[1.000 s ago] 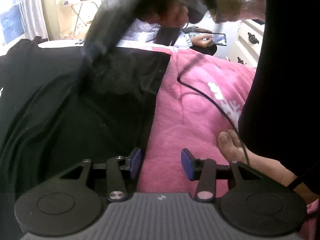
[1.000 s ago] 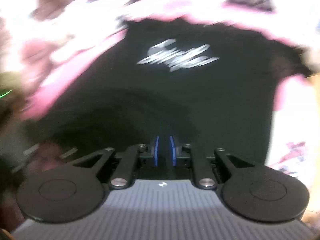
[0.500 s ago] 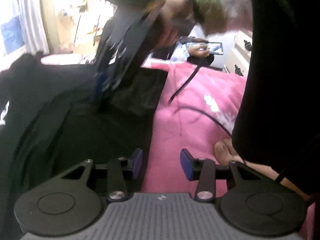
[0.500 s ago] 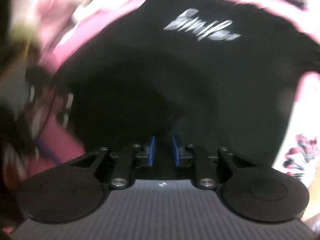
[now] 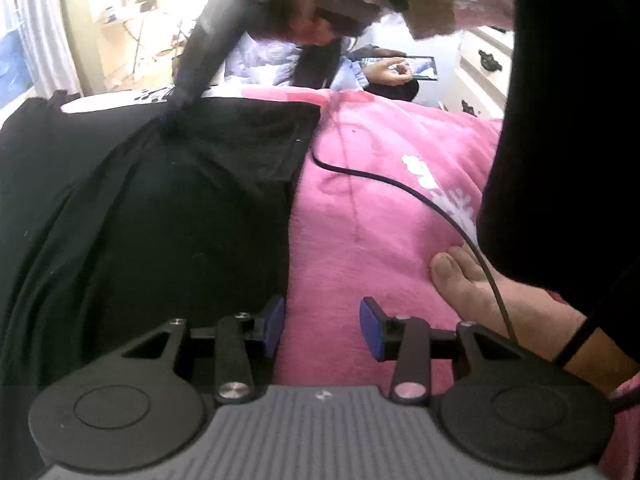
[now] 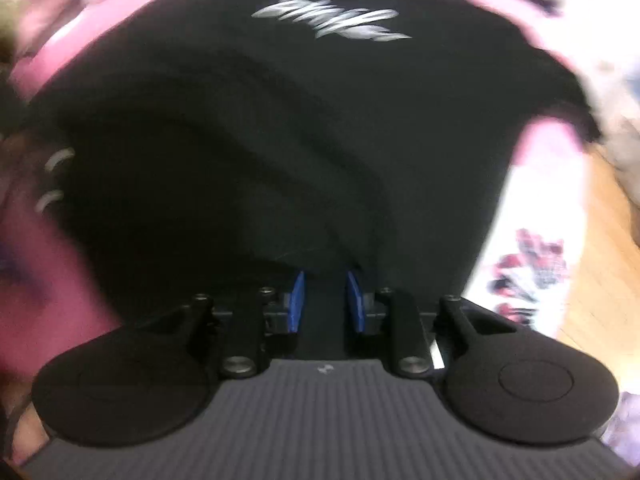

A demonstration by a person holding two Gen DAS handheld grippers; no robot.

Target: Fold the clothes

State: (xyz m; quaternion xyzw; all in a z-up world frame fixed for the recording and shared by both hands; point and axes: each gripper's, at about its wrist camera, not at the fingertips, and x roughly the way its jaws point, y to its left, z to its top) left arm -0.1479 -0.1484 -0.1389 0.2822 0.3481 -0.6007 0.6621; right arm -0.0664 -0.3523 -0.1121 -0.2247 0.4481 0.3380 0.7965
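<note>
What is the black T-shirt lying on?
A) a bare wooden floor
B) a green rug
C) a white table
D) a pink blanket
D: in the left wrist view the black T-shirt lies spread on a pink blanket, its edge beside the left tool.

The right wrist view is smeared by motion: the silver print (image 6: 332, 14) on the black T-shirt (image 6: 360, 128), far ahead of the right gripper (image 6: 324, 300), cannot be read, and the patterned cloth (image 6: 532, 264) to that gripper's right is only a red and white blur. Whether shirt fabric lies between its blue pads (image 6: 297, 300) cannot be told against the dark. In the left wrist view the shirt runs off the picture's left edge, well left of the left gripper (image 5: 322, 326). The other gripper ahead is blurred, its tips lost in black cloth. The black cable (image 5: 420, 196) disappears behind a dark sleeve.
</note>
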